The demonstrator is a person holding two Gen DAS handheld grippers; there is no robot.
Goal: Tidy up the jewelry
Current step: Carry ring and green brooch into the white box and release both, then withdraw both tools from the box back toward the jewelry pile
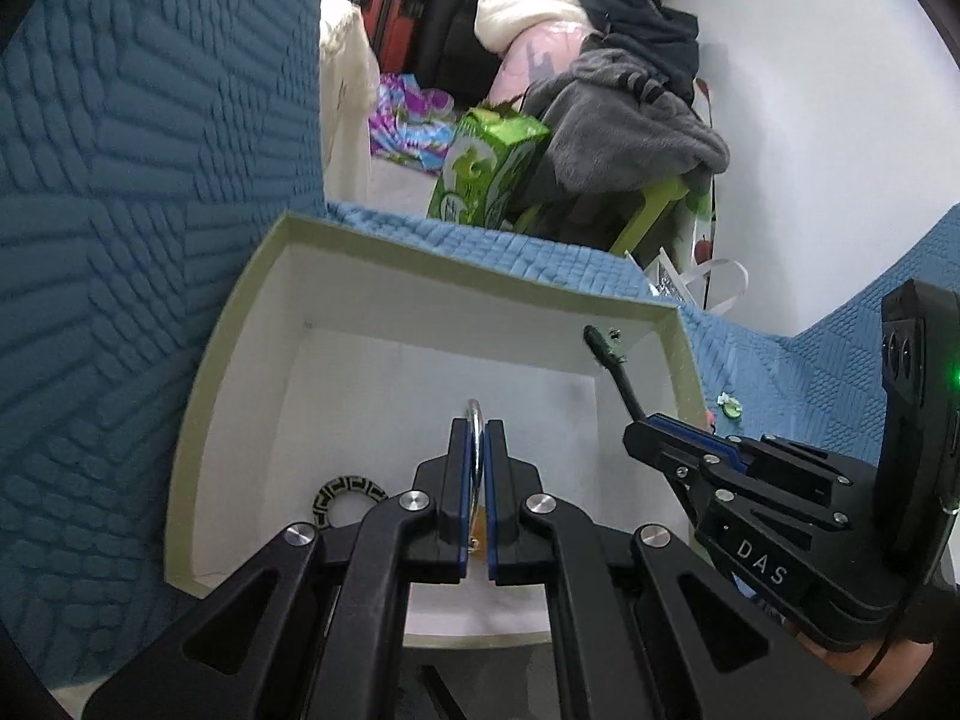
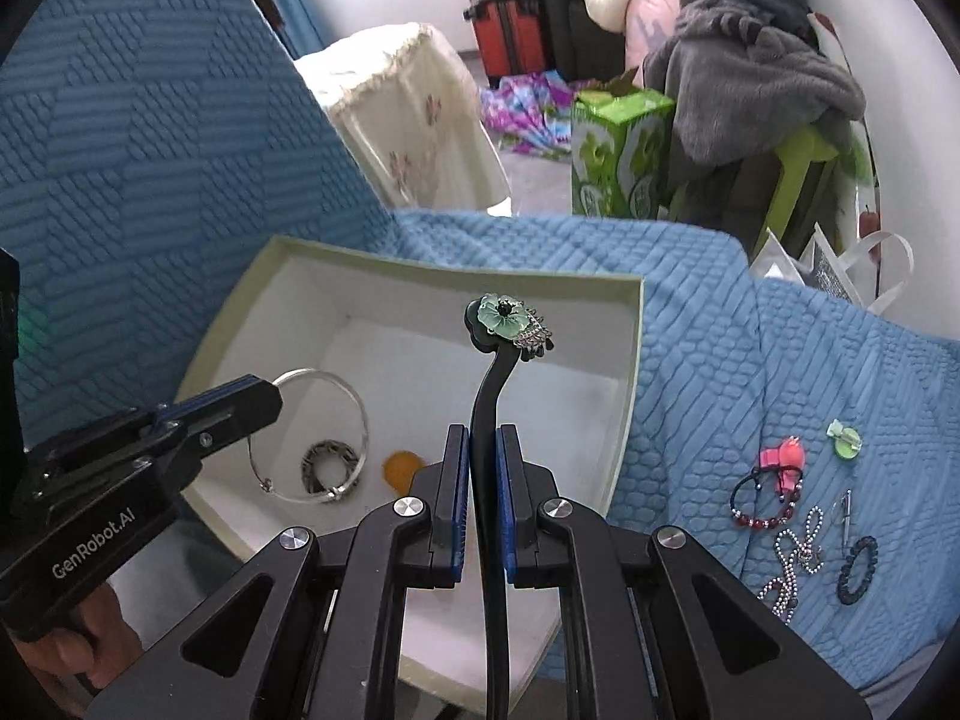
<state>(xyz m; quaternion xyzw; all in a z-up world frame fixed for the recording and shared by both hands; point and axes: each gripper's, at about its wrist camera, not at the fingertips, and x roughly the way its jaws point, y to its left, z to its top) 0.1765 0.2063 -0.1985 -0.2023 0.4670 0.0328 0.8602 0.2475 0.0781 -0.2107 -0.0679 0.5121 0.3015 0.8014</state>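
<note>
Shiny thin silver metal bangle (image 2: pixel 327 420); matt white cardboard box (image 2: pixel 630 360); rough, quilted blue cloth bedspread (image 2: pixel 690 312); glossy black plastic hairpin (image 2: pixel 489 396).

open white cardboard box with pale green rim (image 2: pixel 630 360): 1 | thin silver wire bangle (image 2: pixel 354 396): 1 | black hair stick with green flower (image 2: pixel 489 396): 1 | patterned black-and-white ring (image 2: pixel 327 465): 1 | beaded bracelets on blue quilt (image 2: pixel 762 504): 2 | silver bead chain (image 2: pixel 792 564): 1

Both tongs (image 1: pixel 478 438) (image 2: pixel 482 444) clamped, angled downward
</note>
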